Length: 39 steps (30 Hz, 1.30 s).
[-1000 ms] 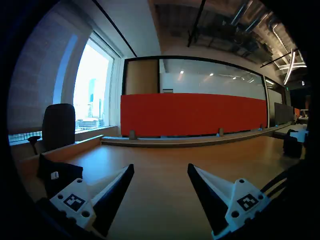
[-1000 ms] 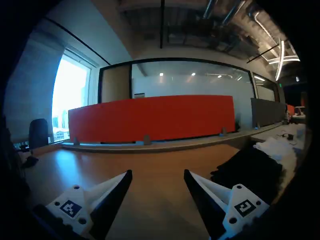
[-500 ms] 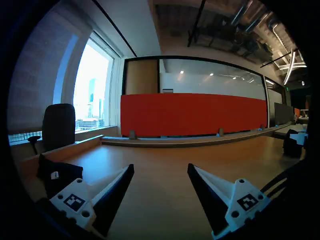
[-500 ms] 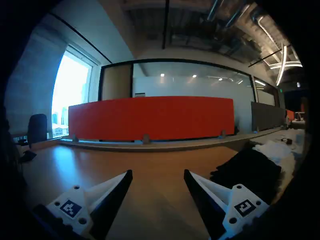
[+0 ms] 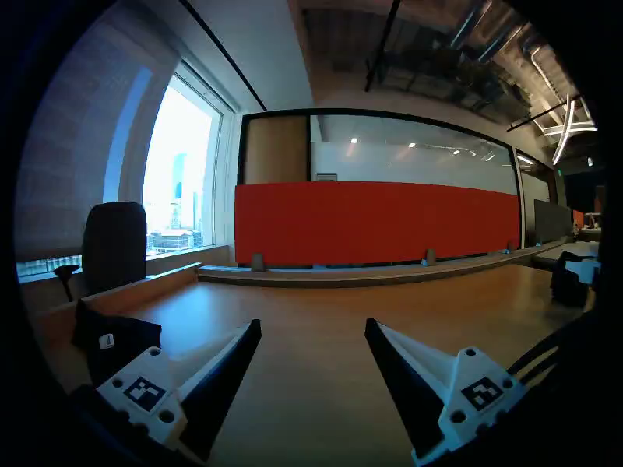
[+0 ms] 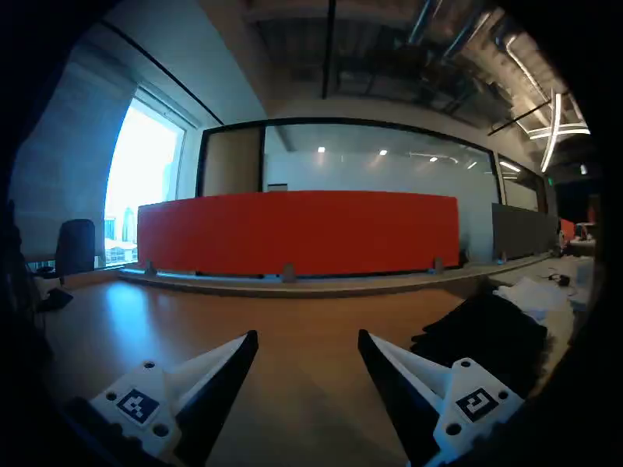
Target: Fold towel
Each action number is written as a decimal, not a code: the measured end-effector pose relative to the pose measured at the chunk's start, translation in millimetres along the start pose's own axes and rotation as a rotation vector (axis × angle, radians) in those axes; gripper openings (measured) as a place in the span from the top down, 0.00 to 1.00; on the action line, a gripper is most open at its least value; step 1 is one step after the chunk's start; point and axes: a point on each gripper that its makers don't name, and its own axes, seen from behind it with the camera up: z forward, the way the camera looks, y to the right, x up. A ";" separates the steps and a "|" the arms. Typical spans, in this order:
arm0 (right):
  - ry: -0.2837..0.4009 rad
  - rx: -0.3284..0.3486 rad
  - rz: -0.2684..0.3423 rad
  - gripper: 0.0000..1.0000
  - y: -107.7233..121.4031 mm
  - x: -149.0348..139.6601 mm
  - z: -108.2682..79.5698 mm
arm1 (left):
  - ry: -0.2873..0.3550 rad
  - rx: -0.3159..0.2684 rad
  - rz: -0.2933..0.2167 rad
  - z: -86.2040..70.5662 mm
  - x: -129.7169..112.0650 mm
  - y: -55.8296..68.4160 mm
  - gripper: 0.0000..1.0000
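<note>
My right gripper (image 6: 307,336), fingers spread and empty, hovers over the table (image 6: 311,311); the black towel (image 6: 491,338) lies heaped at two o'clock, just beyond the right finger. My left gripper (image 5: 311,327) is likewise agape.

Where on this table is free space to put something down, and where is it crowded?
The table is bare ahead of the left gripper, from the dark cloth on its left to the red divider. Ahead of the right gripper it is bare too. Crowded: the black towel and white cloths on its right.

Dark towel (image 6: 487,342) on wooden table (image 6: 311,311)
</note>
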 end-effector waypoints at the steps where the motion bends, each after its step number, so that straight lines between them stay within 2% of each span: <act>1: 0.002 -0.001 -0.001 0.00 0.0 0.1 -0.1 | 0.000 0.000 0.000 0.0 0.0 0.0 0.00; 39: 0.005 -0.014 -0.012 0.01 -0.5 -0.3 0.0 | -0.001 0.000 0.000 -0.6 1.5 0.0 0.00</act>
